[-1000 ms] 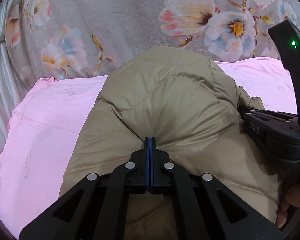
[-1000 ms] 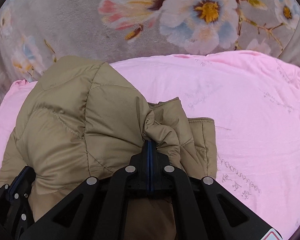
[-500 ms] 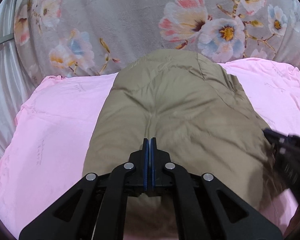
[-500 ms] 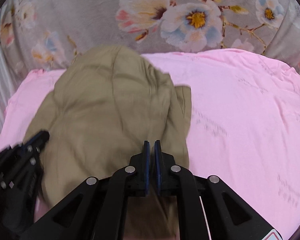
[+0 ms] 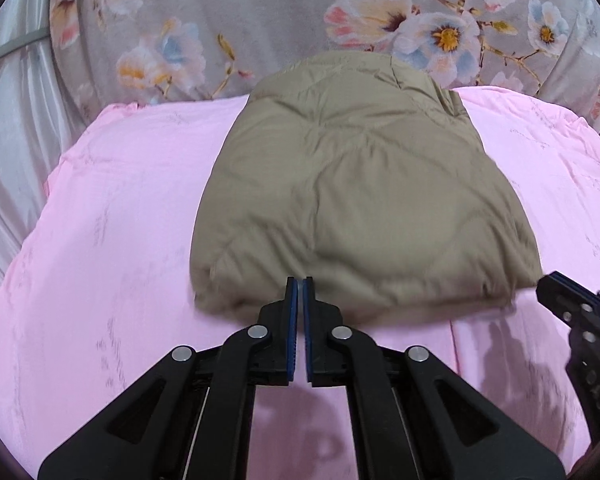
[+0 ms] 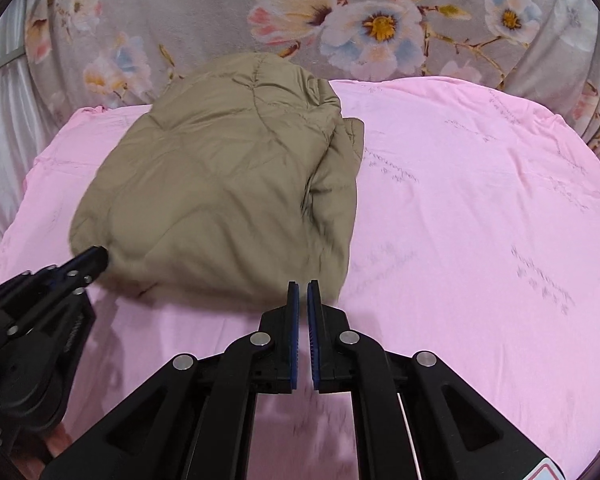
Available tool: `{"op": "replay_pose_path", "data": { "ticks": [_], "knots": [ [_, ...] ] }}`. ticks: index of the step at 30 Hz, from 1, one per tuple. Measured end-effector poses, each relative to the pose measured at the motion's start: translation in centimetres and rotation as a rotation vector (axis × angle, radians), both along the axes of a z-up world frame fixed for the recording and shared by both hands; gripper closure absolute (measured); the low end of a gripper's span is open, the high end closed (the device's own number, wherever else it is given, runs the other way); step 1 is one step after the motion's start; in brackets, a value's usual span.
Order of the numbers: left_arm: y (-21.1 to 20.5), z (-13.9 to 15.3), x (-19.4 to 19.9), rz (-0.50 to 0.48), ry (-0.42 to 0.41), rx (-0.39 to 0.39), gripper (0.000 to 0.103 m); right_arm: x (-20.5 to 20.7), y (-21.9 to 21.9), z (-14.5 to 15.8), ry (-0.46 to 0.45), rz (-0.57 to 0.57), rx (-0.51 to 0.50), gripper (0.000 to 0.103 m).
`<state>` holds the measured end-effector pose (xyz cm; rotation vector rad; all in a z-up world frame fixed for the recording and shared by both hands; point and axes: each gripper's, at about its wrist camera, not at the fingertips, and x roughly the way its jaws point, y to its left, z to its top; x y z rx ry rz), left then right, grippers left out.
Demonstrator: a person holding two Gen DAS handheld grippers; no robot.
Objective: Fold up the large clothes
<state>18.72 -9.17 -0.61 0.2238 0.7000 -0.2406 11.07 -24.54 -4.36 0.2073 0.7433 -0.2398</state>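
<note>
A khaki quilted puffer jacket (image 5: pixel 360 184) lies folded in a compact block on the pink sheet (image 5: pixel 112 240); it also shows in the right wrist view (image 6: pixel 228 184). My left gripper (image 5: pixel 300 284) sits just in front of the jacket's near edge, its jaws a narrow slit apart and holding nothing. My right gripper (image 6: pixel 304 286) is at the jacket's near right corner, jaws slightly parted and empty. Each gripper shows in the other's view, the right one (image 5: pixel 580 320) at the right edge and the left one (image 6: pixel 60 280) at the left edge.
The pink sheet (image 6: pixel 480 220) covers the whole bed. A grey floral blanket (image 5: pixel 300 12) rises behind it. A pale satin curtain (image 5: pixel 8 128) hangs at the left.
Both grippers let go of the jacket's folded edge and pulled back toward me. The jacket dropped flat onto the sheet.
</note>
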Motion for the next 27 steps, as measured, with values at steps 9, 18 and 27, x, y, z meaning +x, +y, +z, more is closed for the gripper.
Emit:
{"op": "replay_pose_path", "data": {
  "ticks": [9, 18, 27],
  "knots": [
    [2.7, -1.8, -5.4, -0.001, 0.041, 0.004, 0.099, -6.6, 3.2, -3.7, 0.061, 0.007, -0.016, 0.093],
    [4.3, -3.4, -9.5, 0.008, 0.046, 0.009, 0.068, -10.0, 4.8, -4.2, 0.063, 0.005, -0.063, 0.05],
    [4.6, -2.1, -11.6, 0.018, -0.082, 0.006, 0.016, -11.0, 5.8, -3.5, 0.018, -0.009, -0.137, 0.028]
  ]
}}
